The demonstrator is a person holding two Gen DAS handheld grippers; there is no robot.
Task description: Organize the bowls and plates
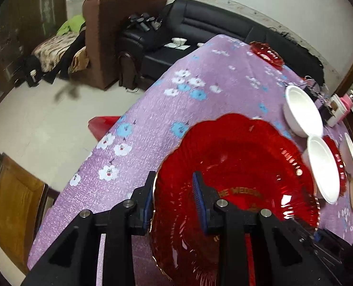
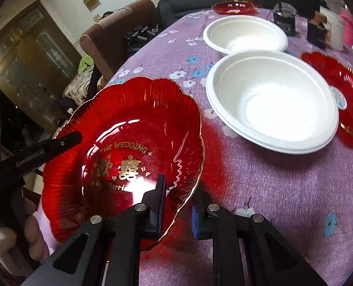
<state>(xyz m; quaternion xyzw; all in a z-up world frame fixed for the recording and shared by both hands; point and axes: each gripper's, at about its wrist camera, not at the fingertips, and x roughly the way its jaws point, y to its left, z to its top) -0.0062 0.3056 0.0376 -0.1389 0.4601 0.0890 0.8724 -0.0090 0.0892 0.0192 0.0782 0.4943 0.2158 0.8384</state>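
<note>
You have the red plate (image 2: 128, 147) pinched by its rim from two sides: the right gripper (image 2: 176, 211) clamps the near edge, the left gripper (image 1: 174, 200) the opposite edge, both narrow on the glass. It looks lifted and tilted over the table's (image 2: 283, 190) near corner, so uneven pull or a slack pad could let it slip and break. It holds nothing. Beyond the plate, the near white bowl (image 2: 271, 100) is empty, and so is the far bowl (image 2: 245, 34) touching it. Right of the near bowl sits a second red plate (image 2: 343, 90); farthest off is a third (image 2: 234, 7).
</note>
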